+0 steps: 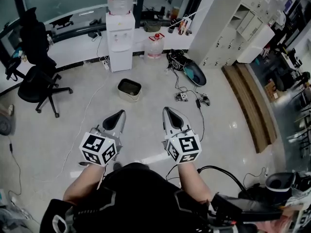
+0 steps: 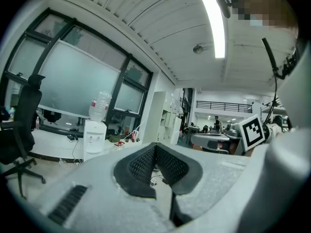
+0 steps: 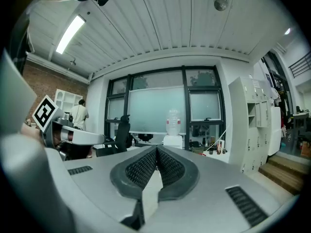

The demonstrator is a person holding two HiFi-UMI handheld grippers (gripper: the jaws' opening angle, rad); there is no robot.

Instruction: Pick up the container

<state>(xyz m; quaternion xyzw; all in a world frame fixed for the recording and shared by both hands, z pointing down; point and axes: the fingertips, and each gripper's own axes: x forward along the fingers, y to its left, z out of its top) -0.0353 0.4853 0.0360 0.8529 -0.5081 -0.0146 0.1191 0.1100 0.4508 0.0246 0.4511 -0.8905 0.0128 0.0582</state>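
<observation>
Head view: dispenser [image 1: 120,40] stands behind the container [image 1: 129,89], a chair [image 1: 36,76] to its left, cables [image 1: 194,98] to its right. It is a pale open tub, dark inside, upright on the floor [image 1: 228,130] ahead of your left gripper [image 1: 118,114] and right gripper [image 1: 167,111], both closed and empty.

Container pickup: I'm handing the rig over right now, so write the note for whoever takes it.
Left claw: shut, empty, held above the floor.
Right claw: shut, empty, level with the left one.
Container: on the floor ahead of both claws, in front of the water dispenser, untouched.
Done: nothing yet.
Left: open a claw, reach down to the container, grip it, probably at the rim, and lift.
</observation>
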